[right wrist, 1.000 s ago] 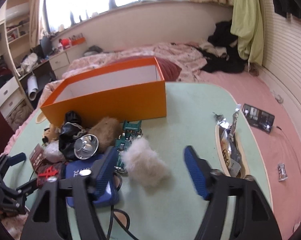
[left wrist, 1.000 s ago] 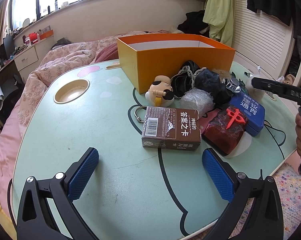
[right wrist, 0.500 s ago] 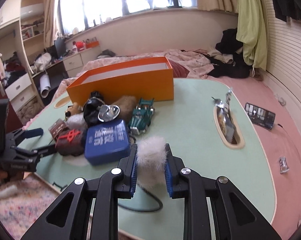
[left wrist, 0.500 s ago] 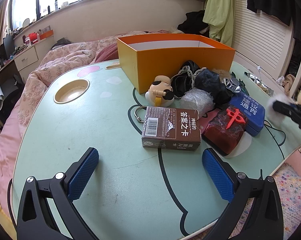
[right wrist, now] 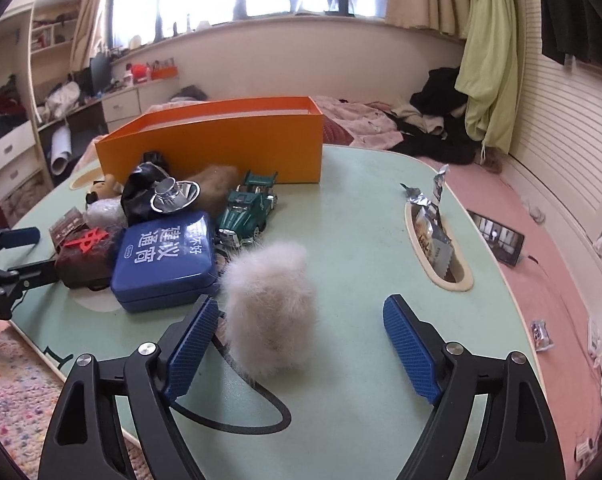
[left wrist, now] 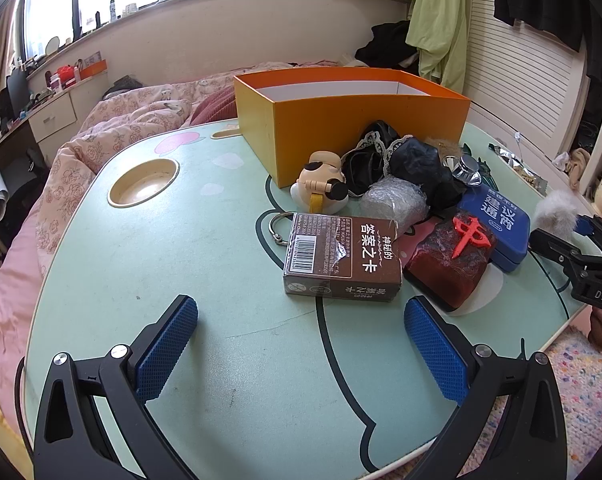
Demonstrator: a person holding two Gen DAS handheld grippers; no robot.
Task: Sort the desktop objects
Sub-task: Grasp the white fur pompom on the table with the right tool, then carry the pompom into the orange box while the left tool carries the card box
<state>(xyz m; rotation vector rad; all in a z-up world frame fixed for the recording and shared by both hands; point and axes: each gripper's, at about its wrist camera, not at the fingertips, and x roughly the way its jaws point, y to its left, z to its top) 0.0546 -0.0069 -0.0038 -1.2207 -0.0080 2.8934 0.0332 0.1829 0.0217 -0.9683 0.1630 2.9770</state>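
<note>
My left gripper point(left wrist: 301, 344) hangs tilted down over the near part of the table point(left wrist: 221, 272), its jaws spread wide with nothing between the blue pads point(left wrist: 165, 348). My right gripper point(right wrist: 301, 344) also points down at the table; its jaws have just been opening and now stand wide. The white fluffy ball point(right wrist: 269, 304) sits between them, close to the left pad, well clear of the right one.

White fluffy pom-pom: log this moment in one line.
right hand-held gripper: just opened | white fluffy pom-pom: between jaws, unpressed | orange cardboard box: behind
</note>
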